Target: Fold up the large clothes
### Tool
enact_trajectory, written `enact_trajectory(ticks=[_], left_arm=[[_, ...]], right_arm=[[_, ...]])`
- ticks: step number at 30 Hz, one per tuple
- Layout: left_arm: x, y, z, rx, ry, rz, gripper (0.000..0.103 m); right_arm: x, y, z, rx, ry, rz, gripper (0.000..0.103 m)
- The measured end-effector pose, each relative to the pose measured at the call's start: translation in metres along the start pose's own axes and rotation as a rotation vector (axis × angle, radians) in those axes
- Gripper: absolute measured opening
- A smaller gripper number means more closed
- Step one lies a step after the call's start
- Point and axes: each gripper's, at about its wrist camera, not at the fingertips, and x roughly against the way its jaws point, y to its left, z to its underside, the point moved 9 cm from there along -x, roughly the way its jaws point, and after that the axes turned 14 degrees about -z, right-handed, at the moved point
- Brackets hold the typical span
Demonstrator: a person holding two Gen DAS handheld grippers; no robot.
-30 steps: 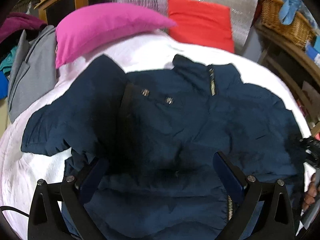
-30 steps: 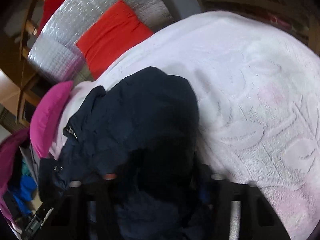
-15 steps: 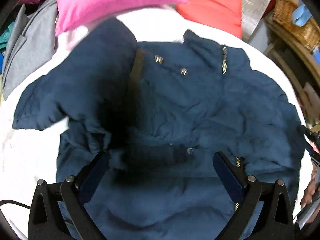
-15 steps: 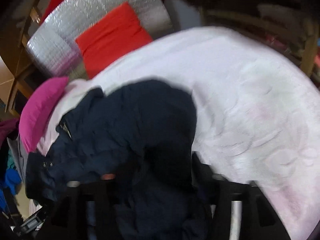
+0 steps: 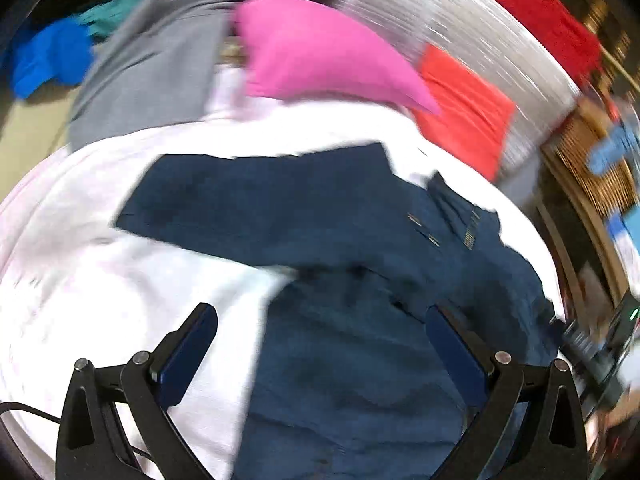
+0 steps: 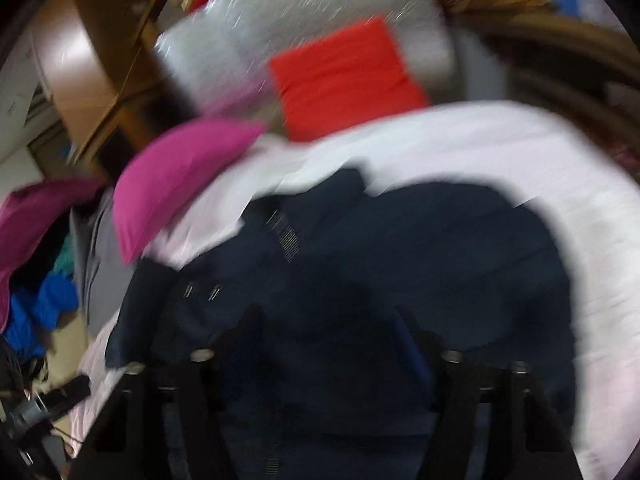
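The left gripper (image 5: 320, 344) is seen spread wide and empty, held just above a navy jacket (image 5: 360, 280) laid flat on a white bedspread (image 5: 100, 300). The right gripper (image 6: 328, 332) is also parted over the jacket, though blur hides any contact. A pink pillow (image 5: 320, 52) and red cushion (image 5: 460, 112) are seen beyond the collar.

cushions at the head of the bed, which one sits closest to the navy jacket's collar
The orange-red cushion, against the silver sheet; the pink pillow lies nearer the outstretched sleeve.
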Motion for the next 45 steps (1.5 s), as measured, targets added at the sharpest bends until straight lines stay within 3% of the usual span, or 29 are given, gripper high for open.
enact_trajectory(ticks=[4,8,14,18,20,25,27,29,31,40,45], left_arm=[[-0.016,0.041,-0.01,0.143,0.05,-0.023,0.103],[-0.03,0.066,-0.011,0.303,0.13,0.056,0.103],[-0.047,0.058,-0.003,0.389,0.206,0.134,0.103],[-0.065,0.051,-0.003,0.439,0.239,0.191,0.103],[-0.069,0.048,-0.006,0.468,0.247,0.221,0.103],[-0.073,0.048,-0.02,0.544,0.221,0.299,0.102],[-0.077,0.047,-0.024,0.57,0.212,0.326,0.094],[-0.082,0.045,-0.026,0.582,0.218,0.343,0.072],[-0.091,0.042,-0.026,0.585,0.232,0.347,0.065],[-0.112,0.039,-0.027,0.662,0.255,0.361,0.061],[-0.119,0.04,-0.029,0.687,0.253,0.354,0.043]], right_arm=[[-0.049,0.031,0.025,-0.007,0.094,-0.054,0.054],[-0.078,0.058,0.043,0.003,0.118,-0.097,0.054],[-0.095,0.092,0.048,0.077,0.109,-0.145,0.054],[-0.133,0.094,0.073,0.101,0.261,-0.117,0.054],[-0.132,0.098,0.078,0.155,0.26,-0.109,0.054],[-0.109,0.098,0.076,0.114,0.225,-0.176,0.054],[-0.095,0.096,0.073,0.103,0.19,-0.199,0.054],[-0.082,0.093,0.071,0.083,0.173,-0.222,0.054],[-0.071,0.087,0.071,0.067,0.158,-0.234,0.054],[-0.039,0.062,0.075,-0.022,0.133,-0.257,0.054],[-0.03,0.046,0.081,-0.061,0.127,-0.264,0.054]])
